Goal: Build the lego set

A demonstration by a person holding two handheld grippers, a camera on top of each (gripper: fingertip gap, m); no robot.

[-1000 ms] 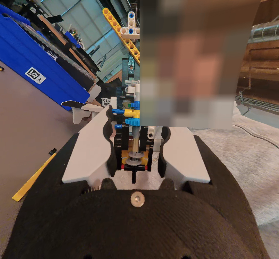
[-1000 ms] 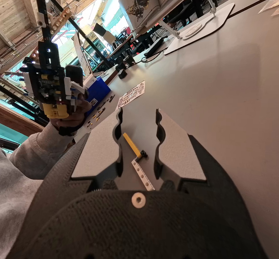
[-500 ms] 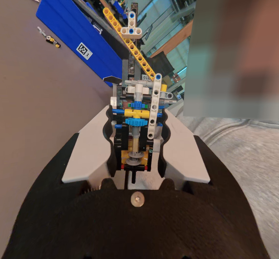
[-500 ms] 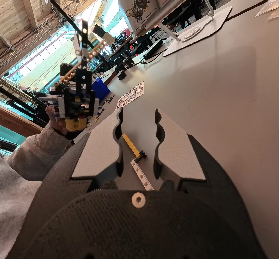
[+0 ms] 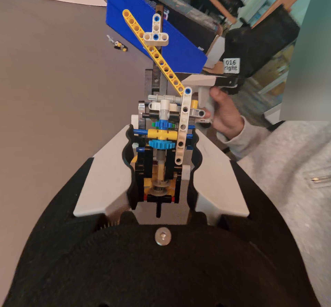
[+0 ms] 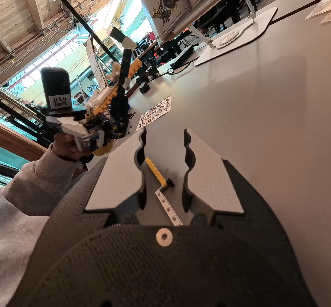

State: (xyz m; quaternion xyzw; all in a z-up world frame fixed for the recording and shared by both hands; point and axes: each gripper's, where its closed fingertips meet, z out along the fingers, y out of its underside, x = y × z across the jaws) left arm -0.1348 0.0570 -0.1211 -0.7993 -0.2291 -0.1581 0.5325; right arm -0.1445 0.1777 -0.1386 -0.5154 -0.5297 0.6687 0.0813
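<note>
Left tongs clamp the lego model; right tongs gape empty.

Blue bin, yellow beam, blue gears, grey table, black-and-white patterned sheet

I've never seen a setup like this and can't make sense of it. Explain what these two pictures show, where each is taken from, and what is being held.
A person builds a lego set using tongs-like tools, one per hand, each carrying a camera looking along its two fingers. One picture looks from the left hand-held gripper, shut on the lego model. The other looks from the right hand-held gripper, open and empty above the grey table, where a yellow and white beam piece lies between its fingers. A blue bin stands farther off.
</note>
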